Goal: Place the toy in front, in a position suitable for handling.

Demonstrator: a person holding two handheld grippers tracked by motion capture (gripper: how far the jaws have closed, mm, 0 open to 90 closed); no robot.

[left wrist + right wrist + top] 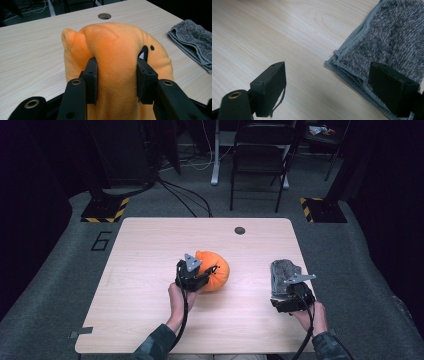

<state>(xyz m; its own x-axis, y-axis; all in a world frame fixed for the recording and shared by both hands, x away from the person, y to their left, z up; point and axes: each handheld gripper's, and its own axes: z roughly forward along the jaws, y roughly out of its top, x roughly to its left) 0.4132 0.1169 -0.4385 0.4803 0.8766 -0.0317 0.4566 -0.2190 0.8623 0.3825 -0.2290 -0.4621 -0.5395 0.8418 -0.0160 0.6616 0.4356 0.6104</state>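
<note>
— Wooden table (150, 270), what's on it?
— Left hand-held gripper (117, 82) squeezes an orange plush toy (117, 45); a grey towel (195, 42) lies off to its right.
— And the other?
— Right hand-held gripper (337, 92) hovers wide open, towel corner between its jaws, nothing blocking.

Your left tongs (202, 272) and right tongs (282, 290): black bodies, flat black pads (91, 77), brass-ringed screw holes, a grey three-cornered plate atop each, black trailing cables. Your sleeves (157, 342) are dark camouflage-patterned.
</note>
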